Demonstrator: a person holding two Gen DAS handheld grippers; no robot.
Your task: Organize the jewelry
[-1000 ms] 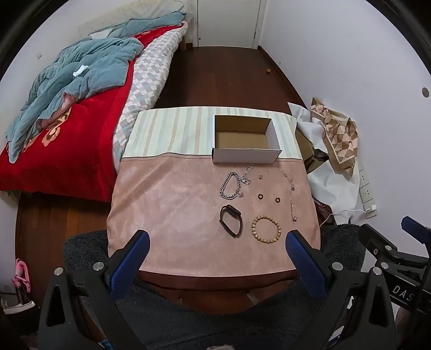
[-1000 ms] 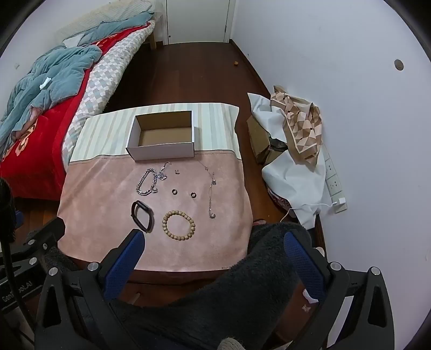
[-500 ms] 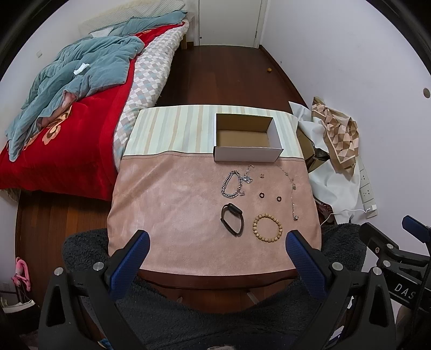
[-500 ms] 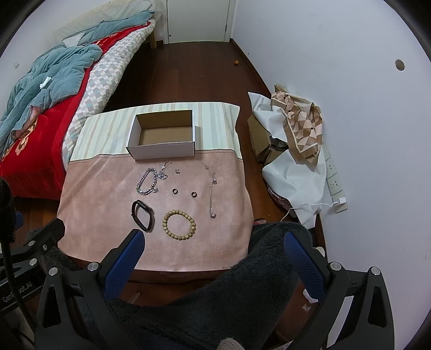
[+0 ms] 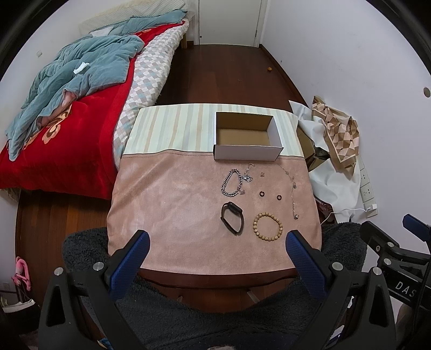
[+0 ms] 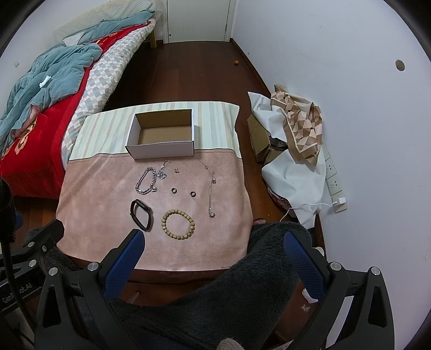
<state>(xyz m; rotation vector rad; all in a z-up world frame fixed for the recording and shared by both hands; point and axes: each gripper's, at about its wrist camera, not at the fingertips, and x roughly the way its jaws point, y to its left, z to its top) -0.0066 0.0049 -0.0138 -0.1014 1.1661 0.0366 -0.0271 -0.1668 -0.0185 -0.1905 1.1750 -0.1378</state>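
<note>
Left wrist view barely differs from a second ago: open white cardboard box (image 5: pixel 247 137) empty, wooden bead bracelet (image 5: pixel 267 226) untouched. Left gripper (image 5: pixel 215 249) and right gripper (image 6: pixel 212 249) both gape wide, empty; sorting hasn't begun.

Location: a home bedroom. A bed (image 5: pixel 80 113) with red cover and blue quilt (image 5: pixel 78 78) occupies the upper left. Wooden floor (image 5: pixel 229 72) and a white door (image 5: pixel 229 21) appear at upper centre.
</note>
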